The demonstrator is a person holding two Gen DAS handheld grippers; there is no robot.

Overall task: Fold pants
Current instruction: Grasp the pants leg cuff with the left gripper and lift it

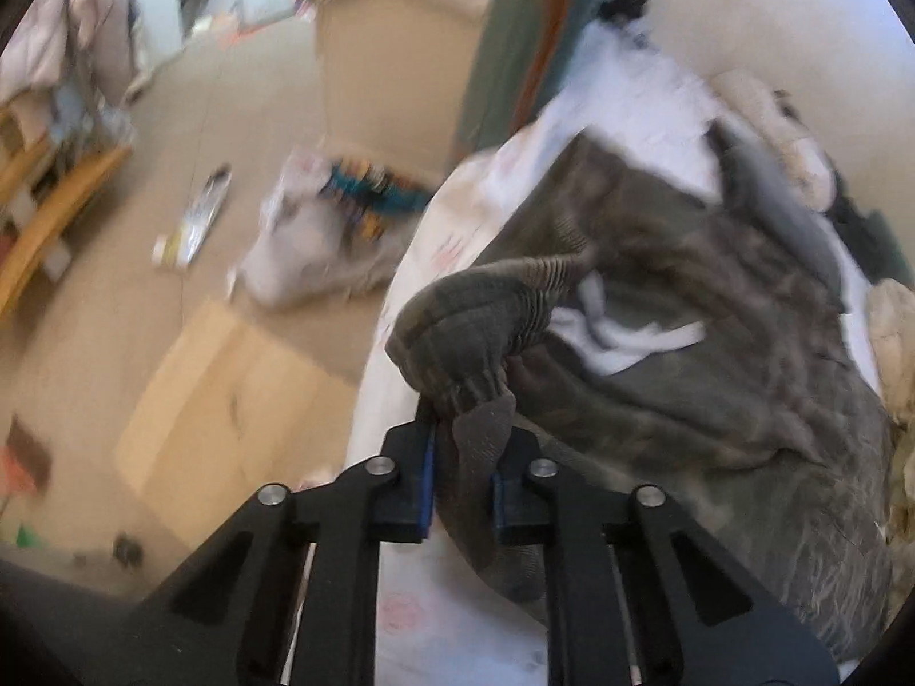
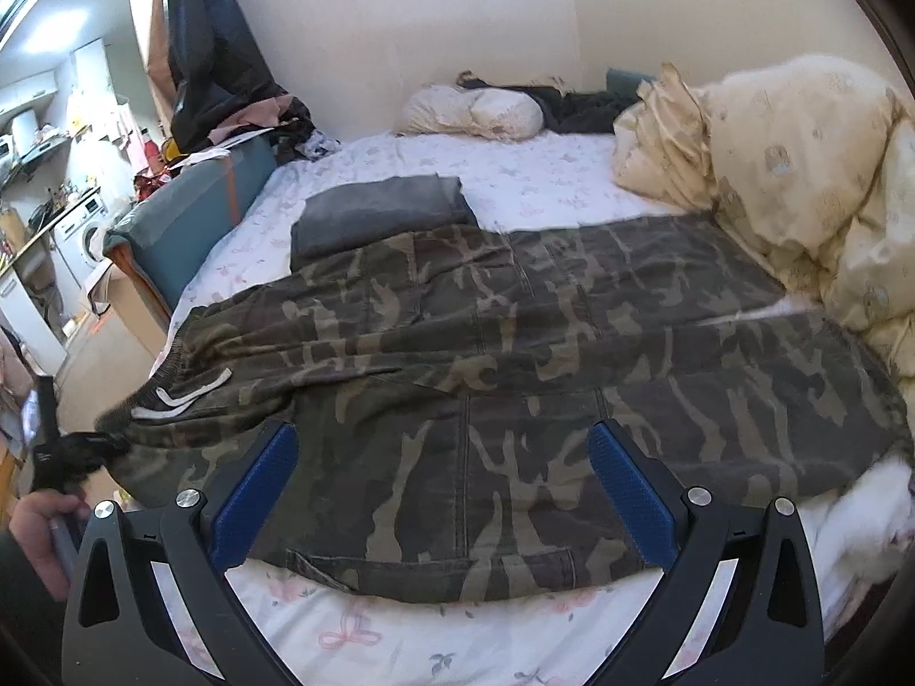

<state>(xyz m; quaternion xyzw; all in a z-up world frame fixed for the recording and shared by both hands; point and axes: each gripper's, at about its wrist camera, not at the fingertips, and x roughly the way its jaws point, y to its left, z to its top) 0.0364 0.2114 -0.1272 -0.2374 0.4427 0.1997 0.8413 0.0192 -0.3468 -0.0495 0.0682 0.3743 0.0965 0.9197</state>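
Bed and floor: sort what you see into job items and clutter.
Job:
camo pants, spread on the bed sheet
left gripper, shut on the waistband
right gripper, open above the pants

Lying about:
folded grey garment
cream duvet
pillow
cardboard on the floor

Small lived-in home, bedroom opening onto a kitchen. A bed with a floral sheet (image 2: 514,183) is filling the right wrist view, a pillow (image 2: 474,111) and a rumpled cream duvet (image 2: 800,171) lying on it. A washing machine (image 2: 80,240) is sitting under a cluttered counter at left. Cardboard boxes (image 1: 394,57) and loose litter are lying on the floor.
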